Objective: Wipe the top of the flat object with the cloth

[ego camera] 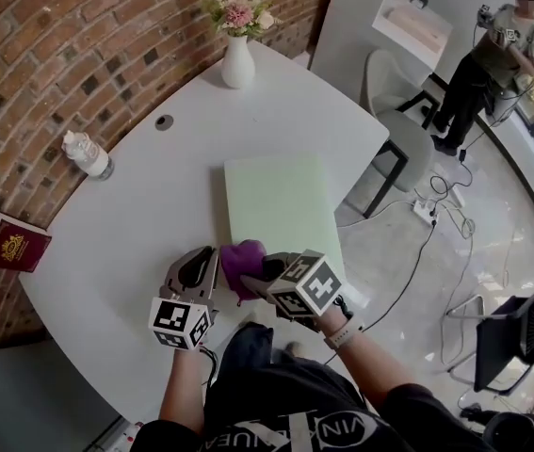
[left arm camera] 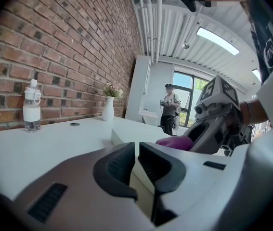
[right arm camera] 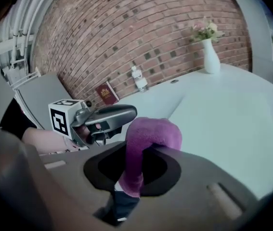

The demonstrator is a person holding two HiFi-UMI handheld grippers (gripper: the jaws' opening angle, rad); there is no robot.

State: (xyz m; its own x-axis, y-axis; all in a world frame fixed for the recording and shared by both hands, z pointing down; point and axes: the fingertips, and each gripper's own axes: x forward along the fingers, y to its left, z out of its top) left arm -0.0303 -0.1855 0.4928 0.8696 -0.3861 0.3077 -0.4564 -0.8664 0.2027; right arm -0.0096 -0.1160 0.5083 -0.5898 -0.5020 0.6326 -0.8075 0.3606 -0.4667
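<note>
A pale green flat board (ego camera: 281, 205) lies on the white round table (ego camera: 135, 215); it also shows as the board (right arm camera: 232, 129) and the board (left arm camera: 131, 134). A purple cloth (ego camera: 240, 264) hangs at the board's near left corner, pinched in my right gripper (ego camera: 252, 276). In the right gripper view the cloth (right arm camera: 143, 146) drapes between the jaws of the right gripper (right arm camera: 136, 170). My left gripper (ego camera: 196, 273) rests just left of the cloth with its jaws shut and empty, seen close up as the left gripper (left arm camera: 137, 165). The cloth (left arm camera: 175, 141) sits beyond it.
A white vase with flowers (ego camera: 237, 40) stands at the table's far side, a water bottle (ego camera: 88, 154) and a red booklet (ego camera: 14, 242) at the left near the brick wall. A person (ego camera: 493, 59) stands at the far right, past chairs (ego camera: 394, 111).
</note>
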